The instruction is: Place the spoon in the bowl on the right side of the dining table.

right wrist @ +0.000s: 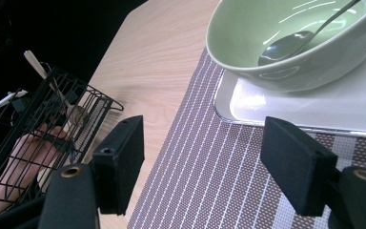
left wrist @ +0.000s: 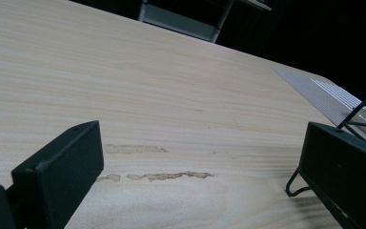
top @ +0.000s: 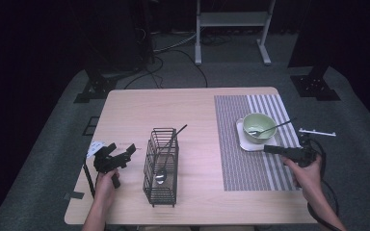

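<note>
Right tongs just beside bowl

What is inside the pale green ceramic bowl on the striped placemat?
A metal spoon rests inside the pale green bowl, handle leaning over the rim. The bowl's near wall hides part of its bottom.

The green bowl sits upright on a white square plate, which lies on the striped mat at the table's right side. A spoon rests in the bowl — its head down on the glossy inside, its handle slanting out over the far-right rim. Left of the mat, near the table's middle, a black wire basket stands upright with a second spoon inside — bowl end low, handle leaning out the top.
</note>
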The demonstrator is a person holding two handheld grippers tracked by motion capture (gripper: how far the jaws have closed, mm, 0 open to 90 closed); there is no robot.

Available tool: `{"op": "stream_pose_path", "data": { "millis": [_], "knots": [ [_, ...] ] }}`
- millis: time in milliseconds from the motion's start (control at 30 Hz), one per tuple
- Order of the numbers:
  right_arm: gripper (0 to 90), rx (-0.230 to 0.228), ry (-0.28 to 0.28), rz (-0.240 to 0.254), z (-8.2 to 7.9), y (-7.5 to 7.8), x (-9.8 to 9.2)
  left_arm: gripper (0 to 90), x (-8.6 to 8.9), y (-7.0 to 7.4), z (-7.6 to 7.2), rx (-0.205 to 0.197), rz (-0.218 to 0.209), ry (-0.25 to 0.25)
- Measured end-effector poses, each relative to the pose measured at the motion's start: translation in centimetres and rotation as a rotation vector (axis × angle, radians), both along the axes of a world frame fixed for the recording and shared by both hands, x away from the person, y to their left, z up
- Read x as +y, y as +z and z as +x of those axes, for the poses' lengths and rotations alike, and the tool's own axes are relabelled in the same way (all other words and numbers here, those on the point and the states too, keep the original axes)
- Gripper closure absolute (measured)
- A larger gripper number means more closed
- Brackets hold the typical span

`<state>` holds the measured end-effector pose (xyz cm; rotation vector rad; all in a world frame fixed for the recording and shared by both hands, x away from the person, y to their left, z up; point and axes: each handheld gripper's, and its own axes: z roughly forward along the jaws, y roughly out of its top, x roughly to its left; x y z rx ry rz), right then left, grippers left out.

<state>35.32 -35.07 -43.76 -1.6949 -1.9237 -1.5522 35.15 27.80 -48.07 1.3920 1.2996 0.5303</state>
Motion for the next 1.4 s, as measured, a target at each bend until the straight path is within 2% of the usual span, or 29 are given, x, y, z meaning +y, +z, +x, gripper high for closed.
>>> {"op": "stream_pose_path", "data": {
  "millis": [567,1400],
  "knots": [
    [30.3,0.008,0.037,-0.017,-0.5,-0.4,1.3,0.1,-0.1,0.0,0.0,0.001,0.002,-0.001],
    [30.2,0.024,0.07,-0.018,-1.3,-1.4,2.3,0.1,-0.1,0.0,0.0,0.002,0.002,-0.001]
  ]
}}
